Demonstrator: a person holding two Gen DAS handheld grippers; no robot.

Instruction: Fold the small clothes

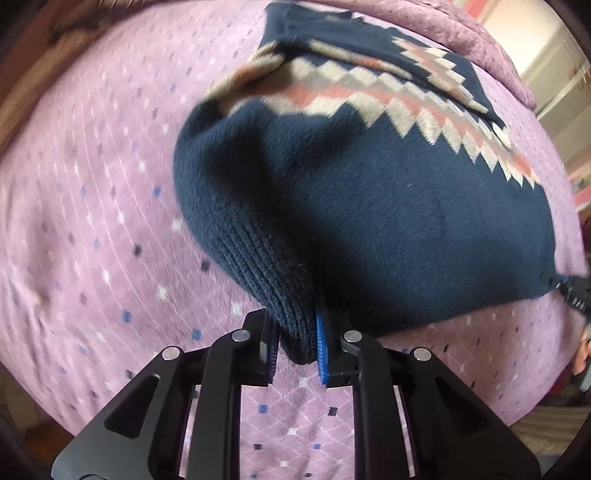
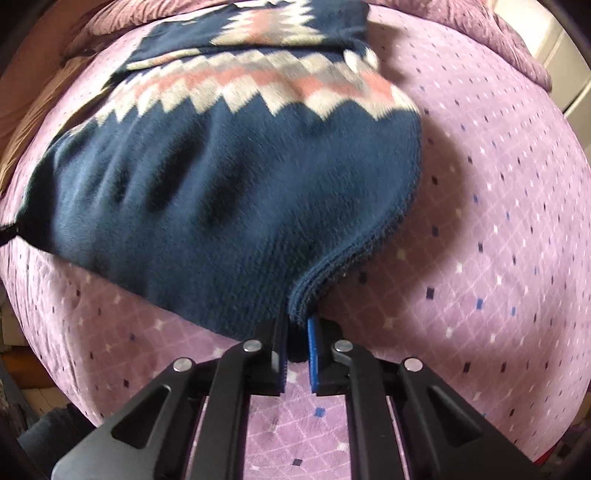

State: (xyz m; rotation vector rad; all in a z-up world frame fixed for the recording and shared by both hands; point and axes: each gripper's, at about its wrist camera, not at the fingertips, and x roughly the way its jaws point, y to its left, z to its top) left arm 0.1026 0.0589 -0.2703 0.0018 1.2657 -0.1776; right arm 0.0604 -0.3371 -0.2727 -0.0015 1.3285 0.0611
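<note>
A small navy knit sweater (image 1: 369, 206) with a pink, grey and cream zigzag band lies on a lilac bedspread (image 1: 92, 221). My left gripper (image 1: 297, 347) is shut on its ribbed hem corner, lifted off the bed. My right gripper (image 2: 295, 354) is shut on the other hem corner of the sweater (image 2: 221, 206), also raised. The sweater's near part hangs between the grippers; its far part rests folded on the bedspread (image 2: 498, 184). The right gripper's tip shows at the right edge of the left wrist view (image 1: 576, 295).
A rumpled lilac blanket (image 1: 461, 33) lies at the bed's far edge. Brown wood (image 1: 33, 81) borders the bed on the left. A pale wall or cabinet (image 2: 569, 66) stands at the far right.
</note>
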